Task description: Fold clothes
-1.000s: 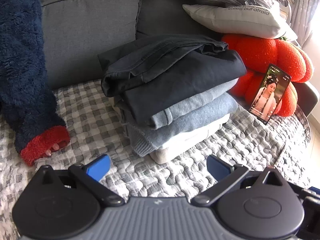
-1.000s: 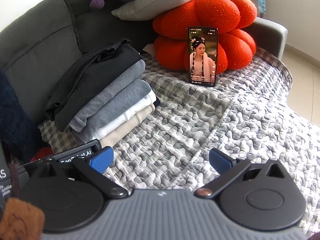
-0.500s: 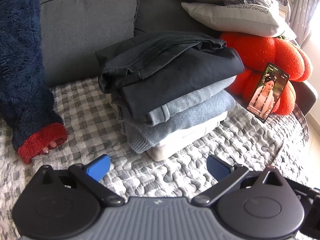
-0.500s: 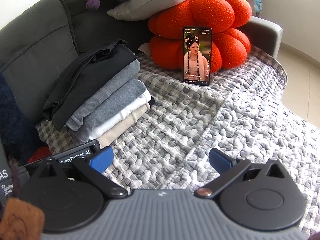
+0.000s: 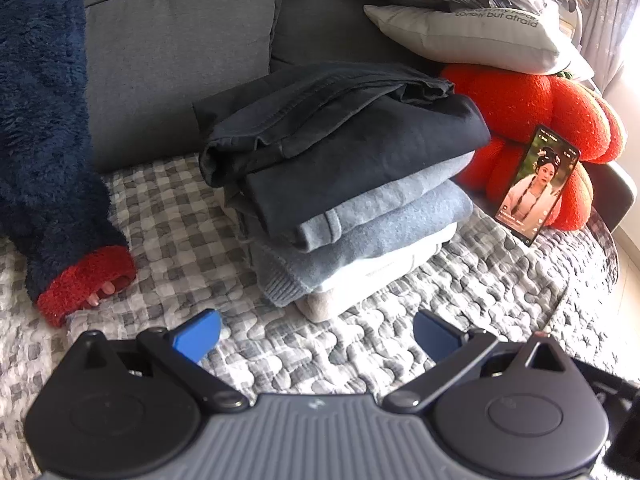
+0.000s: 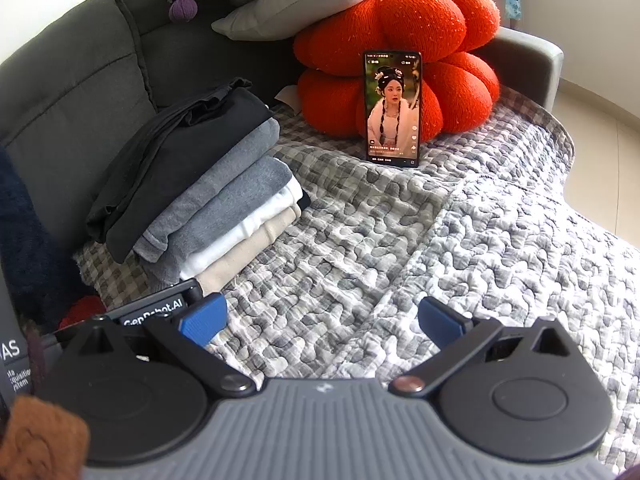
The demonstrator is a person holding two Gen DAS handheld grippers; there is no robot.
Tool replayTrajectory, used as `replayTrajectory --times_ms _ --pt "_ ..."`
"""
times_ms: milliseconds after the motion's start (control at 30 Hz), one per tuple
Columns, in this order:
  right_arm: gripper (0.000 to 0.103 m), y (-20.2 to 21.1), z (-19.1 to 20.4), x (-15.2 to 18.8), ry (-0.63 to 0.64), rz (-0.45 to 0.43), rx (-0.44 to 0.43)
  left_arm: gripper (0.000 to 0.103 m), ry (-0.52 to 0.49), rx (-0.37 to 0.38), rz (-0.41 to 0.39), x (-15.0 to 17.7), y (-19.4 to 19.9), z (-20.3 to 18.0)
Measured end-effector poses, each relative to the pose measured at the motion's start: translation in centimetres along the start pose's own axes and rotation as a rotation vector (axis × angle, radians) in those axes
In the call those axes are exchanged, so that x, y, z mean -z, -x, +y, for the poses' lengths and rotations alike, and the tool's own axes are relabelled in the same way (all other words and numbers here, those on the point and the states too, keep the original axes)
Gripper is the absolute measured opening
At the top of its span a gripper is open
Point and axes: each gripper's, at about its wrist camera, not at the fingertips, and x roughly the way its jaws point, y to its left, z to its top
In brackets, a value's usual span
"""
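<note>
**Folded stack sitting finished on the sofa, both grippers idling empty**

The grey sofa [image 6: 76,92] is carrying everything here, its seat lying under a quilted checked cover [image 6: 460,248] that is giving the clothes a flat, clean bed to be folded on. An orange pumpkin cushion [image 6: 436,40] is sitting in the far corner, serving as a backrest for the phone, with a white pillow [image 5: 464,32] lying on top of it.

The stack of folded clothes [image 5: 360,184] is resting on the cover against the backrest, dark trousers on top, grey sweaters beneath, white and beige pieces at the bottom; it is probably being kept back there to leave the front of the seat free.

A person's fuzzy navy sleeve with a red cuff [image 5: 86,280] is reaching down at the left.

The phone [image 6: 393,108] is standing upright, propped for viewing.

The left gripper [image 5: 316,334] and right gripper [image 6: 322,322] are hovering over bare quilt, jaws spread wide and holding nothing. No unfolded garment is showing, though one may be lying out of view.
</note>
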Motion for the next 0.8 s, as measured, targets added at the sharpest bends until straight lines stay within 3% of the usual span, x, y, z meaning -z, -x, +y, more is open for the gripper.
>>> replayTrajectory --times_ms 133,400,533,800 --pt "0.103 1.3 -0.8 0.5 -0.015 -0.045 0.023 0.102 -0.038 0.045 -0.023 0.4 1.3 -0.7" --pt "0.103 6.7 -4.5 3.4 -0.069 -0.157 0.104 0.102 -0.261 0.264 -0.031 3.9 4.2 -5.9" --pt "0.103 10.1 -7.6 5.9 -0.134 -0.208 0.154 0.102 -0.324 0.344 -0.021 6.1 5.8 -8.0" --pt "0.103 14.8 -14.0 12.5 -0.276 -0.283 0.378 0.103 -0.498 0.567 0.004 12.5 9.2 -13.5"
